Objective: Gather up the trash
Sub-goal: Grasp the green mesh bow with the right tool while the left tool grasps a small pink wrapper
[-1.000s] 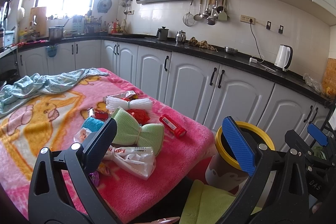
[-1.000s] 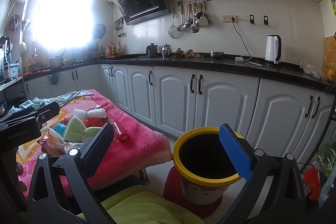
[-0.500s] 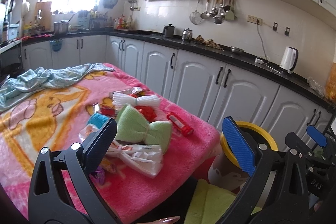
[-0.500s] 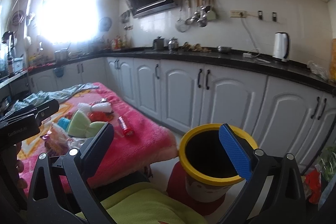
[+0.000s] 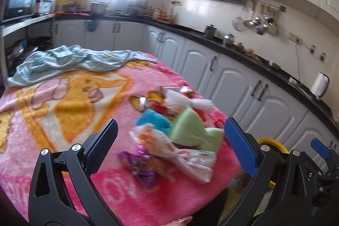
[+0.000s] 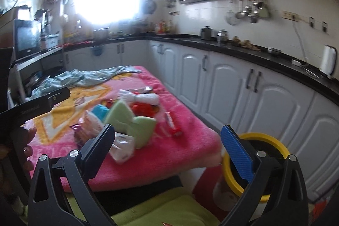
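On the pink blanket, wrappers lie beyond both grippers' spread, empty fingers.

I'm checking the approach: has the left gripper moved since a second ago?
Yes. The left gripper has swung left over the pink blanket; the yellow-rimmed bin, once between its fingers, now sits beyond the right finger.
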Motion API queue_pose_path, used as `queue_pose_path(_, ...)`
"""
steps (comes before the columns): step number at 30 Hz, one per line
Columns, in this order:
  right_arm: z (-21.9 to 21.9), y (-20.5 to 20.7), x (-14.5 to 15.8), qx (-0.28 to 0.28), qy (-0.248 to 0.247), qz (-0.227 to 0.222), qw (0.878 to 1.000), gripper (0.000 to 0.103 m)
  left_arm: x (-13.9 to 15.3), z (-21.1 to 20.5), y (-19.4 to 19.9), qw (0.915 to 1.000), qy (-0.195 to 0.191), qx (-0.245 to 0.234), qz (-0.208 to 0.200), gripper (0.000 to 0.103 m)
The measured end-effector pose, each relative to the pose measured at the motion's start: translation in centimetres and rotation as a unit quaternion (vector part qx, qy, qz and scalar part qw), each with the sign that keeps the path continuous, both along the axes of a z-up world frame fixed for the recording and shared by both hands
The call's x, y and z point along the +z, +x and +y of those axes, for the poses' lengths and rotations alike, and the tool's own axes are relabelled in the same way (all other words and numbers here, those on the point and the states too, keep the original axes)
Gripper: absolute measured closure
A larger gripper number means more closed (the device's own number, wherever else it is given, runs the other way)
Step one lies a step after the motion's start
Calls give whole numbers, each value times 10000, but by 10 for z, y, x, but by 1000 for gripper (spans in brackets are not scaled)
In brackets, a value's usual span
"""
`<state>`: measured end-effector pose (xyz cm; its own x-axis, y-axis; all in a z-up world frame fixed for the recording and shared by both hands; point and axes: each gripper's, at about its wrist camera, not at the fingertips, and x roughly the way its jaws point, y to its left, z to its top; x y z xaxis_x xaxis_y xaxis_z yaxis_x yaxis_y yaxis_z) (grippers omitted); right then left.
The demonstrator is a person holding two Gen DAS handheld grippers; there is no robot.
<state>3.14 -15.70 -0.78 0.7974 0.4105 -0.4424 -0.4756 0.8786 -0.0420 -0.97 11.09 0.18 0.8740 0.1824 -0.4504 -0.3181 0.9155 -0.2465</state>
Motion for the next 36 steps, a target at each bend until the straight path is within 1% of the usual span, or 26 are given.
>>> queue_pose_path(4, 25, 9, 6, 380, -46, 22, 9993, 6, -1, 28, -7, 9993, -63, 362, 41, 11)
queue_pose_path(8, 51, 25, 9, 713, -129, 126, 9973, 6, -6, 51, -10, 9977, -165, 611, 238, 11)
queue_pose_path(11, 71, 43, 5, 935, -225, 348, 9948, 6, -15, 67, -9, 9973, -350, 510, 387, 11)
queue_pose_path(15, 91, 69, -9, 1067, -509, 602, 9912, 6, -33, 73, -3, 9962, -506, 288, 655, 11)
queue_pose_path(19, 100, 93, -25, 1091, -632, 800, 9888, 6, -48, 70, 4, 9934, -873, -168, 726, 11)
queue_pose_path(20, 101, 97, -29, 1101, -653, 831, 9883, 6, -50, 67, 6, 9928, -885, -333, 731, 11)
queue_pose_path(22, 103, 106, -36, 1112, -726, 836, 9876, 6, -52, 58, 9, 9925, -807, -516, 757, 21)
queue_pose_path(23, 103, 112, -40, 1116, -764, 846, 9872, 6, -54, 54, 12, 9913, -839, -632, 799, 33)
queue_pose_path(24, 104, 116, -43, 1125, -791, 871, 9867, 6, -56, 52, 14, 9898, -882, -718, 854, 40)
queue_pose_path(25, 105, 122, -47, 1160, -823, 914, 9856, 6, -58, 50, 18, 9885, -917, -790, 910, 41)
queue_pose_path(27, 107, 131, -52, 1263, -847, 947, 9838, 6, -64, 46, 25, 9850, -1018, -975, 991, 49)
queue_pose_path(30, 114, 138, -59, 1463, -924, 975, 9801, 6, -70, 40, 35, 9828, -970, -1082, 1142, 50)
queue_pose_path(32, 123, 142, -66, 1605, -1088, 1008, 9758, 6, -73, 39, 40, 9814, -990, -1095, 1230, 51)
queue_pose_path(34, 131, 144, -72, 1714, -1185, 1027, 9726, 7, -74, 40, 45, 9811, -947, -1091, 1288, 58)
queue_pose_path(35, 133, 145, -73, 1757, -1226, 1031, 9713, 8, -74, 40, 46, 9809, -946, -1084, 1310, 64)
queue_pose_path(36, 137, 146, -75, 1822, -1274, 1022, 9696, 10, -75, 41, 47, 9806, -969, -1073, 1326, 68)
